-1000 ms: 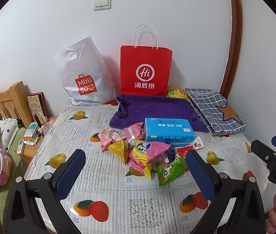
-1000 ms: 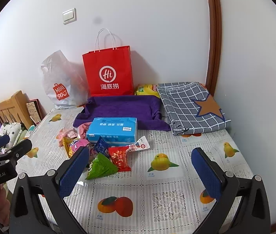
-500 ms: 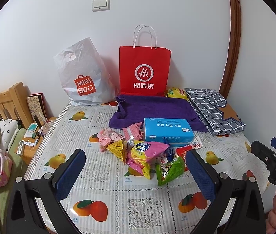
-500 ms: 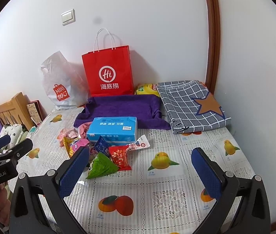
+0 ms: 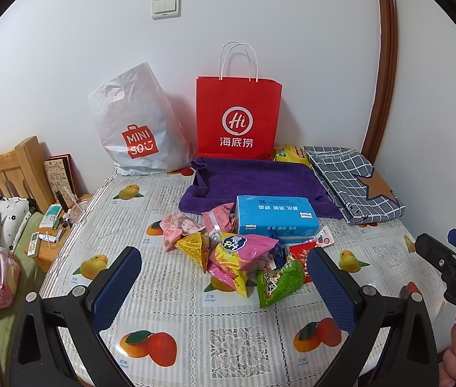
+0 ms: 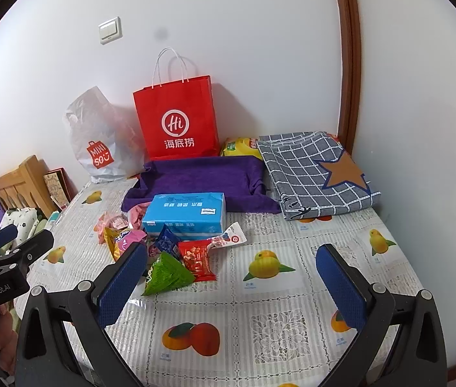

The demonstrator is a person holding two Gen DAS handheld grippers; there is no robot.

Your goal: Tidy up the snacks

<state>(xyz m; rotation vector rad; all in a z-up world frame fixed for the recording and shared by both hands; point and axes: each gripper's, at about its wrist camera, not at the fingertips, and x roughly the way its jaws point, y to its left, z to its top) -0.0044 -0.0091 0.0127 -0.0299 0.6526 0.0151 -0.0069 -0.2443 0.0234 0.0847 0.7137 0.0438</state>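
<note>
A heap of snack packets lies mid-table: a pink-and-yellow bag (image 5: 244,251), a green packet (image 5: 279,282) (image 6: 166,274), a yellow triangle packet (image 5: 194,246), pink packets (image 5: 179,225) and a red packet (image 6: 197,258). A blue tissue pack (image 5: 276,219) (image 6: 186,214) lies behind them. My left gripper (image 5: 224,287) is open and empty, hovering in front of the heap. My right gripper (image 6: 231,283) is open and empty, to the right of the heap. Each gripper also shows at the edge of the other's view.
A purple cloth tray (image 5: 253,177) sits behind the tissue pack. A red paper bag (image 5: 237,119) and a white Miniso bag (image 5: 137,129) stand against the wall. A checked folded cloth (image 6: 315,174) lies at the back right. A wooden bed frame (image 5: 11,167) is on the left.
Both views have shifted very slightly; the grippers stay open and nothing on the table has moved.
</note>
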